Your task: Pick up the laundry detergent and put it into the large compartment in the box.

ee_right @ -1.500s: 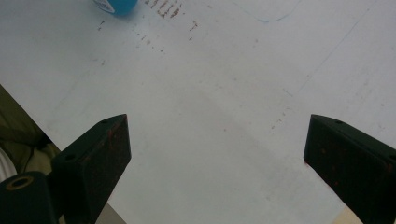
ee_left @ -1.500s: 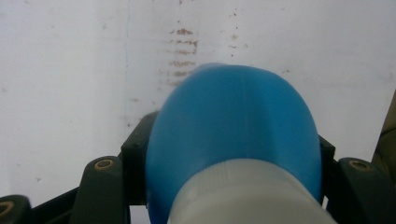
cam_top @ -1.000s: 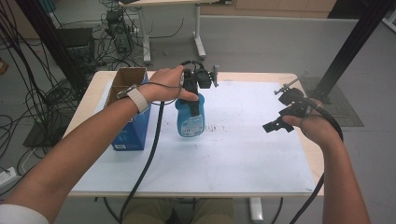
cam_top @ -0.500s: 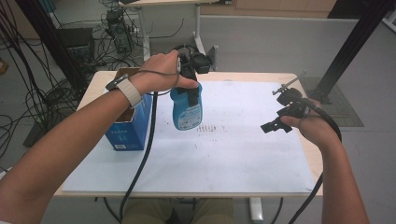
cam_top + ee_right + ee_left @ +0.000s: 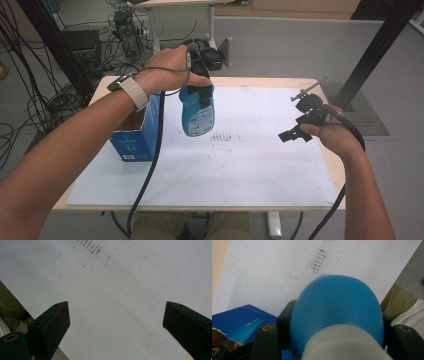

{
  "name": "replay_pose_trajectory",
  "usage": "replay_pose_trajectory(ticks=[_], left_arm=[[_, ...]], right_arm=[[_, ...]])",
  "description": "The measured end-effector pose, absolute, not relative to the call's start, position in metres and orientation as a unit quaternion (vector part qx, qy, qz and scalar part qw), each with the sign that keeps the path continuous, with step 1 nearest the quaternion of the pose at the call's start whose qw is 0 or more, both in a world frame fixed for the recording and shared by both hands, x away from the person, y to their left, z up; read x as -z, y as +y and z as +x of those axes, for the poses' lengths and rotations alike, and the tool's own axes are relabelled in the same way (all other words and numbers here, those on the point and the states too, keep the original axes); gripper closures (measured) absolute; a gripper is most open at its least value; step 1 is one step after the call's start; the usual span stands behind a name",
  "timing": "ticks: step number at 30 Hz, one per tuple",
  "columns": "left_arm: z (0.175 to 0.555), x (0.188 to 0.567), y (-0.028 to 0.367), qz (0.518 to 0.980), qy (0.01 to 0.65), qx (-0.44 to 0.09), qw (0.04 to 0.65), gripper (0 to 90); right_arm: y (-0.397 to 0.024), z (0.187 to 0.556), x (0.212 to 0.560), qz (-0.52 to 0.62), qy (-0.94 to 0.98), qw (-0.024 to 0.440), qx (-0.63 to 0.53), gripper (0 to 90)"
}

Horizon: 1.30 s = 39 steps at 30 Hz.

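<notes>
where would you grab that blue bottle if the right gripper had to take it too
Take the blue bottle low on its broad body, coming in level from its right side. The left gripper is shut on the top by the white neck, so the bottle hangs upright above the white sheet with its lower half bare. The right gripper is open, and probably wide enough for the narrower side.

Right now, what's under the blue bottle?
The blue bottle, clamped in the left gripper, hangs over the white mat near brown scuff marks; the mat directly beneath is hidden.
</notes>
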<state>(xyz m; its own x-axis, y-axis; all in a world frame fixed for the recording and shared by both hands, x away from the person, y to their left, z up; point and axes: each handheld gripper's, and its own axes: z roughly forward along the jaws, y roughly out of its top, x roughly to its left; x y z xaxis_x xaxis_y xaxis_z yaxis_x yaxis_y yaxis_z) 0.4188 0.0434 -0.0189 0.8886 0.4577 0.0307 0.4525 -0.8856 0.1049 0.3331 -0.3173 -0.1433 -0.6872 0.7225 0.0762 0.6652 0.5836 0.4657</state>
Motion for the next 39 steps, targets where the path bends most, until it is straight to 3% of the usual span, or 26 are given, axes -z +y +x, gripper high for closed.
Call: replay_pose_trajectory(ticks=[39], left_arm=[[0.409, -0.055, 0.065, 0.929, 0.364, -0.045, 0.051, 38.9]], right_arm=[[-0.315, 0.330, 0.141, 0.389, 0.887, 0.059, -0.240, 7.2]])
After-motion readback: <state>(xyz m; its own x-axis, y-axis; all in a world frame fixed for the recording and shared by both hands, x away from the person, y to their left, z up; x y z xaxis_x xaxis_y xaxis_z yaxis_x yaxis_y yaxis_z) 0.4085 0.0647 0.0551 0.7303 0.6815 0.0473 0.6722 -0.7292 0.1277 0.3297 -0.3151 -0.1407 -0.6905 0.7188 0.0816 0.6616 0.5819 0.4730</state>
